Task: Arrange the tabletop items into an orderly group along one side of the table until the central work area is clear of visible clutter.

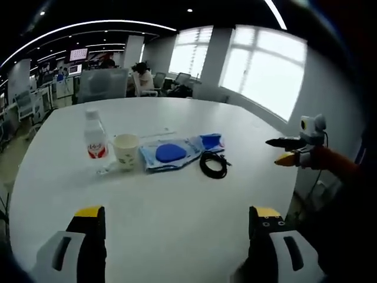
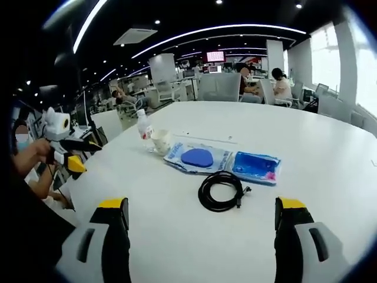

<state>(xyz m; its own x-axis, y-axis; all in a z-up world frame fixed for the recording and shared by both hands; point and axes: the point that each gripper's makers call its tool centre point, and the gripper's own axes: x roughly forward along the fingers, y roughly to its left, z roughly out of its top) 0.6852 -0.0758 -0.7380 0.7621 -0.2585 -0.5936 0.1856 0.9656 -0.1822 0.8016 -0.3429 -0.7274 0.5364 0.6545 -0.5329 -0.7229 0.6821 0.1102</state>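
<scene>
Looking at step: nothing picked up yet, so I'd say this is the very start, both grippers hovering over the near part of the table and sizing up the pile.
Left gripper (image 1: pixel 177 221): jaws spread wide, nothing between them, hanging over bare tabletop on the near side.
Right gripper (image 2: pixel 200 212): same deal, released and empty, with the cable just beyond its jaws.
Table: big round white table (image 1: pixel 177 247), items sitting in a loose row across the middle.
Bottle: clear plastic water bottle with a red label (image 1: pixel 95 139), upright, at the left end of the row.
Cup: pale paper cup with a small printed pattern (image 1: pixel 125 151), upright, just beside the bottle on its right.
Pouches: flat clear plastic pouch with a round blue pad inside (image 1: pixel 171 154) next to the cup, and a second flat blue plastic packet (image 2: pixel 257 167) touching its right end.
Cable: coiled black cable (image 2: pixel 221 190), lying just near of the pouches, closest thing to the right gripper.
Next move: my guess is the right gripper goes for the cable first; it's low and floppy, so the jaws need to come down over the bundle and pinch several loops together or it'll uncoil on the way to the table edge.
Watch out: bottle and cup are tall and could tip if bumped.
</scene>
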